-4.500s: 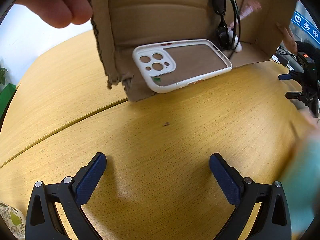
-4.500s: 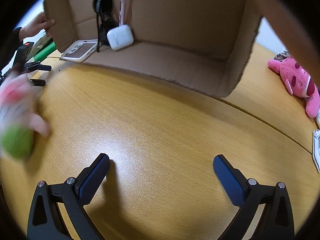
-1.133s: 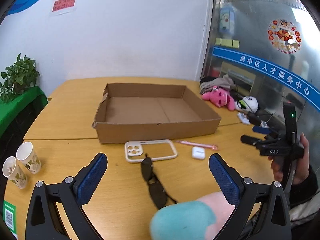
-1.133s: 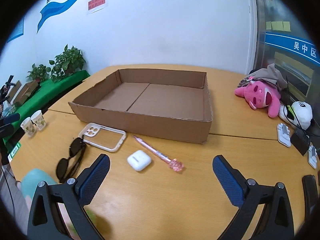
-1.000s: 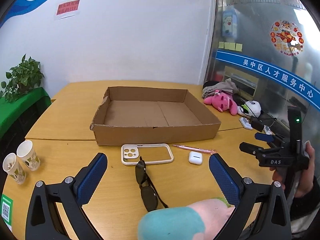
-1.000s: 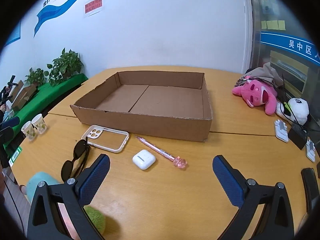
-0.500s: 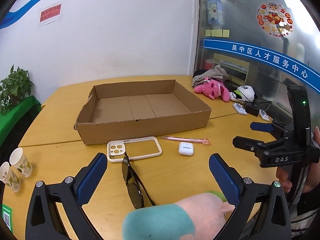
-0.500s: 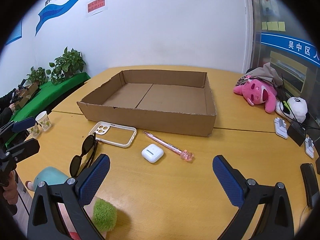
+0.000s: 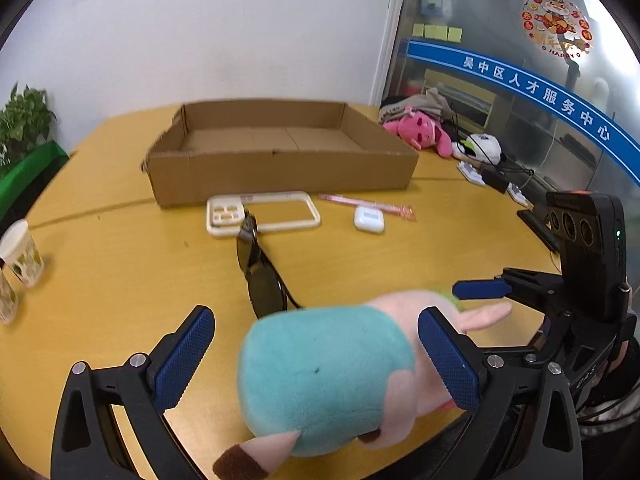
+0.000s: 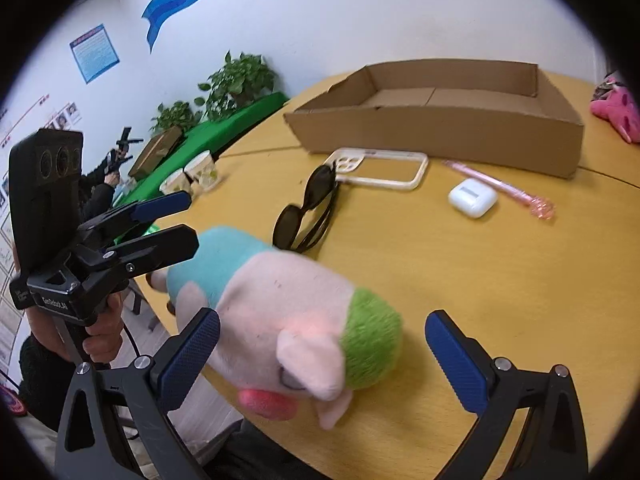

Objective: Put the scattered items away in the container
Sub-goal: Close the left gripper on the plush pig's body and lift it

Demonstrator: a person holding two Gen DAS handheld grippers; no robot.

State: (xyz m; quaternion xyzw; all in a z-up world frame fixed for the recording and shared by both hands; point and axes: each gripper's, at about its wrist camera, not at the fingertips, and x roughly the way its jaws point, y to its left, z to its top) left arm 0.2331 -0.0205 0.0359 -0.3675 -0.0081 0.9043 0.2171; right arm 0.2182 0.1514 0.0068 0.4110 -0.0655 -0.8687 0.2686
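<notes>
Wooden table (image 9: pixel 120 280) with cardboard box (image 9: pixel 280 176) at rear. Plush pig toy (image 9: pixel 332 376) lies at the near edge between wide-spread left gripper (image 9: pixel 316 360) and wide-spread right gripper (image 10: pixel 320 356) fingers, ungrasped.

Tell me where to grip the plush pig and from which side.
Grip the plush pig across its plump pink middle, between the teal end and the green end. It lies on its side at the table's near edge, so come in low from that edge. Both hand-held grippers, left and right, are open around it.
</notes>
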